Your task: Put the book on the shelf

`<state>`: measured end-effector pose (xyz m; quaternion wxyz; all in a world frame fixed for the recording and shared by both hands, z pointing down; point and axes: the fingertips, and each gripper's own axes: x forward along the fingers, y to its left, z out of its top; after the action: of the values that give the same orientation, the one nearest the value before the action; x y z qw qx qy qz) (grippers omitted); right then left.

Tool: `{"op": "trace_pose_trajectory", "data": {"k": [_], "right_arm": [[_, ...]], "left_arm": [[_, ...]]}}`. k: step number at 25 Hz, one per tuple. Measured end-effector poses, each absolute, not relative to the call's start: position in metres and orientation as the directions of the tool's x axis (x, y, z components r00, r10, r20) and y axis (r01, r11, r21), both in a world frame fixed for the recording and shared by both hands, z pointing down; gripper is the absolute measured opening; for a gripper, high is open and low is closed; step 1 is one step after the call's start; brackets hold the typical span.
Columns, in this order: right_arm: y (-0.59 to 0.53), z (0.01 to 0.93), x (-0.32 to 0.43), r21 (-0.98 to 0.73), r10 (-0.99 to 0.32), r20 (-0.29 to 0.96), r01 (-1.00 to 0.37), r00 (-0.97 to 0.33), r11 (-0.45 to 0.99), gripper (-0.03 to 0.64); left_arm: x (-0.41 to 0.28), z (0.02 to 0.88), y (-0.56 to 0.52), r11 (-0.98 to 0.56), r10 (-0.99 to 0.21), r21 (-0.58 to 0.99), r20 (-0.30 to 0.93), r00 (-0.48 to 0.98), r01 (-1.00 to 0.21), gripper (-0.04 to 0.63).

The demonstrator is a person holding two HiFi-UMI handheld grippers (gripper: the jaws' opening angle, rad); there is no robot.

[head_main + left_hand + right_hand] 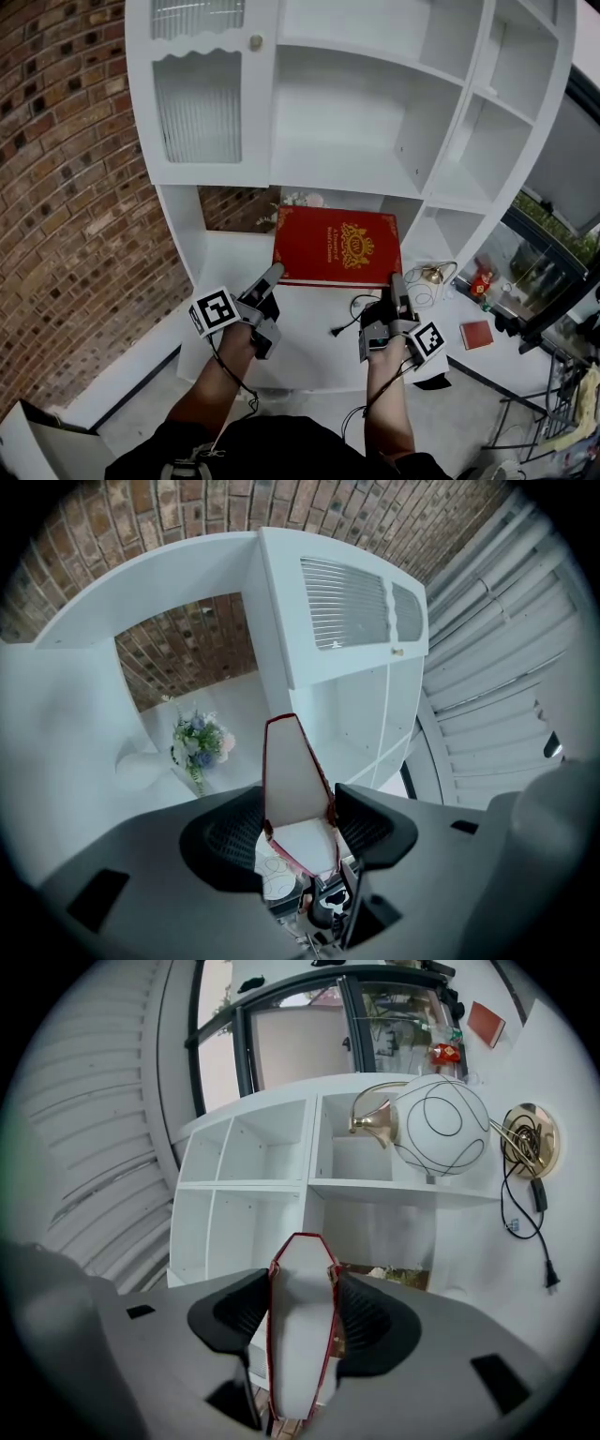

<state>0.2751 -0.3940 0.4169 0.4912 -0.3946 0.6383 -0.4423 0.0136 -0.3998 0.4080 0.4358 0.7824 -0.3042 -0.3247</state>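
Note:
A red book (337, 246) with a gold crest on its cover is held up flat in front of the white shelf unit (375, 103). My left gripper (273, 275) is shut on the book's lower left corner, and my right gripper (397, 281) is shut on its lower right corner. In the left gripper view the book (292, 789) shows edge-on, white pages with red covers, clamped between the dark pads (225, 841). In the right gripper view the book (300, 1326) is likewise pinched edge-on between the pads (375, 1321).
A white desk (309, 347) lies below the book, with a black cable (352, 314), a globe lamp (441, 1129) with a brass base and a small red booklet (476, 334). A flower bunch (199, 744) sits in the back niche. A brick wall (56, 187) stands left; a cabinet door (199, 103) closes the upper left.

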Motion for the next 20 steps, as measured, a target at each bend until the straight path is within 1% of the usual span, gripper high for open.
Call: {"op": "trace_pose_trajectory", "data": {"k": [6,8,11,18,20], "right_arm": [[-0.398,0.396,0.276,-0.936,-0.924,-0.322,-0.075,-0.207,0.343,0.245],[-0.398,0.390,0.276,-0.930,-0.918,-0.339,-0.074,-0.207,0.360,0.245],[-0.400,0.380,0.276,-0.921,-0.909,-0.362,-0.073,-0.205,0.383,0.245],[-0.410,0.353,0.273,-0.899,-0.886,-0.414,-0.058,-0.206,0.434,0.245],[-0.414,0.348,0.273,-0.897,-0.884,-0.420,-0.058,-0.205,0.439,0.245]], "left_arm": [[0.022,0.372,-0.400,-0.521,-0.705,0.848,-0.364,0.609,-0.096,0.250],[0.022,0.365,-0.400,-0.535,-0.699,0.839,-0.375,0.609,-0.097,0.250],[0.016,0.364,-0.403,-0.527,-0.720,0.834,-0.336,0.607,-0.163,0.250],[0.018,0.329,-0.406,-0.583,-0.688,0.804,-0.413,0.597,-0.115,0.250],[0.016,0.325,-0.412,-0.588,-0.691,0.798,-0.411,0.594,-0.131,0.250]]}}
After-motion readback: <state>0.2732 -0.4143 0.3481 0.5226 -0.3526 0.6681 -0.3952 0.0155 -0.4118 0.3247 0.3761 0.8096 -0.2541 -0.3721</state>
